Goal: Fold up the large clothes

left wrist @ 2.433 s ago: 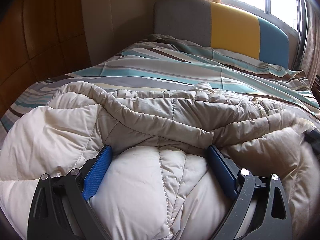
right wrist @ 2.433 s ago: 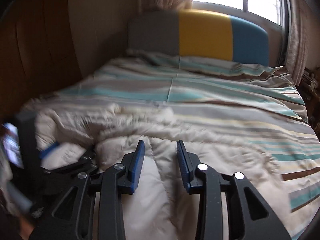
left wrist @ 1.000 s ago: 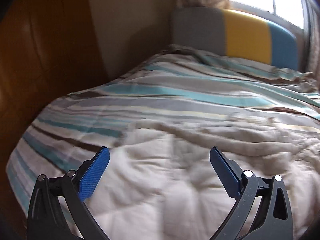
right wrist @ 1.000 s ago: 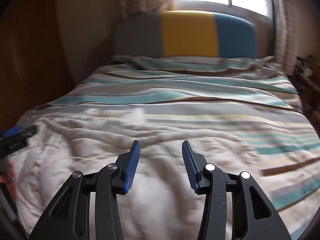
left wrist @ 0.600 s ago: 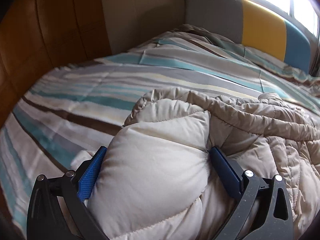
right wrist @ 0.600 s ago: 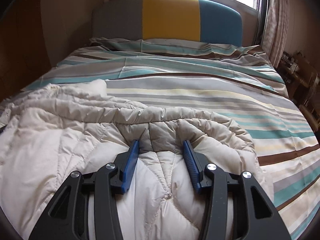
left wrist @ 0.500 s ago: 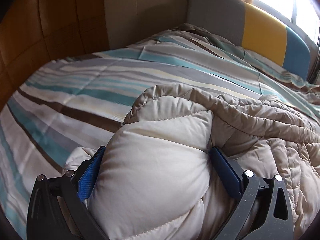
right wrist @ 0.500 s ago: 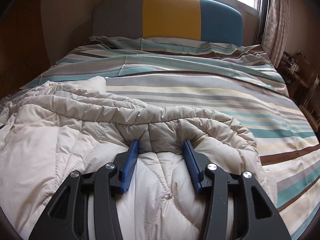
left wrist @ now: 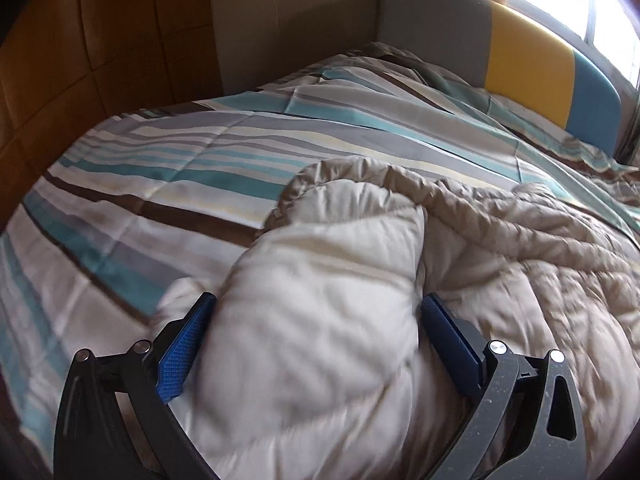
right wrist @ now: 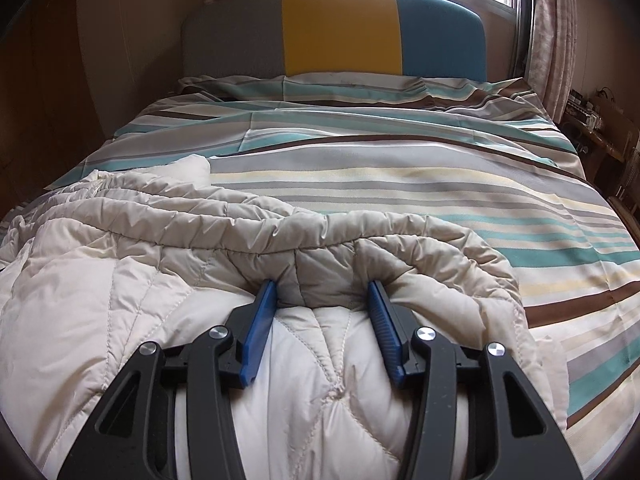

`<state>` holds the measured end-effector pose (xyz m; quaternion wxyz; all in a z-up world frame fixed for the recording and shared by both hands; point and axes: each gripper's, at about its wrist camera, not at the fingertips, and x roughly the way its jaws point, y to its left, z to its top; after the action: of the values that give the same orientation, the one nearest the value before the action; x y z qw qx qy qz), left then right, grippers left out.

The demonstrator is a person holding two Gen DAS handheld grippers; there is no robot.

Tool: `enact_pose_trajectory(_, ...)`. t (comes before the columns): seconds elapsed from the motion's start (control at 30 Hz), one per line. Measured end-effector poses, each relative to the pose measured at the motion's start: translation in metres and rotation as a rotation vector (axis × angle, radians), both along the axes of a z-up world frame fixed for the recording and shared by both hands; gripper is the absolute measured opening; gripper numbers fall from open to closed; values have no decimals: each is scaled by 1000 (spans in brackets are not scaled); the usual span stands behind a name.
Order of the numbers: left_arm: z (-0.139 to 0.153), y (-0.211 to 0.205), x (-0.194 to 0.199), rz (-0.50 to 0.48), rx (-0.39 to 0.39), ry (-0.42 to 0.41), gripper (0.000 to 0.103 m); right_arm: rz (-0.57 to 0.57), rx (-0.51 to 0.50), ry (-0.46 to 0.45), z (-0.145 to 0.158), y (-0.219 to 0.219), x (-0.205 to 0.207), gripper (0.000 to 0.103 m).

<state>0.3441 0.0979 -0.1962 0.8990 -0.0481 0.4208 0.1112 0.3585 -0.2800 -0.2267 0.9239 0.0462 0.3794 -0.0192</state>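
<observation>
The left gripper clamps a thick roll of the cream quilted coat, blue pads pressed into its sides. The right gripper pinches another bunched fold of it. The coat lies heaped across the foot of the bed, on the striped cover, well short of the headboard.

The near part of the quilted coat is smeared by blur in the left wrist view, its stitching unreadable; the lower edge of both views cuts it off, and small clutter beside the bed is too tiny to identify
</observation>
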Motion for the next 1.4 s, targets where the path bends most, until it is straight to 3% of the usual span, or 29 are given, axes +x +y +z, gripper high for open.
enact_pose_trajectory(0.1,10,6,-18,31,68,-12,100,0,-2,-2,1,0,0,48)
enact_pose_trajectory(0.17,2,13,-27,35,71,-23,100,0,-2,-4,2,0,-1,48)
enact_pose_trajectory(0.27,-17,27,-31,42,-33,-53,100,1,-10,-5,3,2,-1,48)
enact_pose_trajectory(0.5,-7,24,-40,37,-42,-36,100,-3,-34,5,7,4,-2,50)
enact_pose_trajectory(0.67,5,43,-89,118,-185,-85,100,1,-64,7,21,9,-15,57)
enact_pose_trajectory(0.87,10,65,-145,209,-163,-174,100,2,-1,-33,44,12,-54,57)
enact_pose_trajectory(1.03,0,70,-171,190,-282,-155,100,37,59,-71,57,29,-96,57)
enact_pose_trajectory(1.1,-4,66,-186,180,-325,-165,95,57,91,-87,60,38,-112,54)
enact_pose_trajectory(1.23,-15,56,-209,183,-382,-172,91,107,143,-96,59,61,-144,35)
enact_pose_trajectory(1.4,-18,42,-212,123,-428,-191,81,198,130,-148,61,93,-169,30)
